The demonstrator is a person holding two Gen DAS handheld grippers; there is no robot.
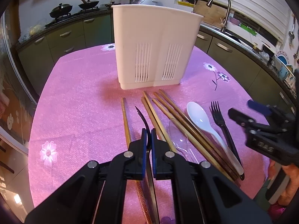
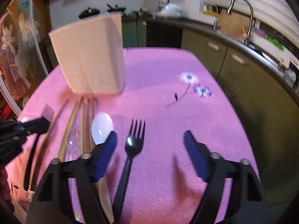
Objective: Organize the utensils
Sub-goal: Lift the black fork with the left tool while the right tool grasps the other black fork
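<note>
Right gripper [image 2: 150, 140] over the utensils on a pink-clothed kitchen table

Its blue-padded jaws stand wide apart above the pink tablecloth [image 2: 168, 100], a black plastic fork [image 2: 129, 155] lying between them untouched — nearer the left pad, tines away from the camera. Just beside the fork lies a white spoon [image 2: 101, 126], its handle running under that left finger, and beyond it a row of wooden chopsticks [image 2: 82, 115] reaches toward a white slotted utensil holder [image 2: 91, 57] standing upright. At the left edge the other gripper [image 2: 35, 125] grips a second black fork [image 2: 47, 111]. The frame is motion-blurred.
</note>
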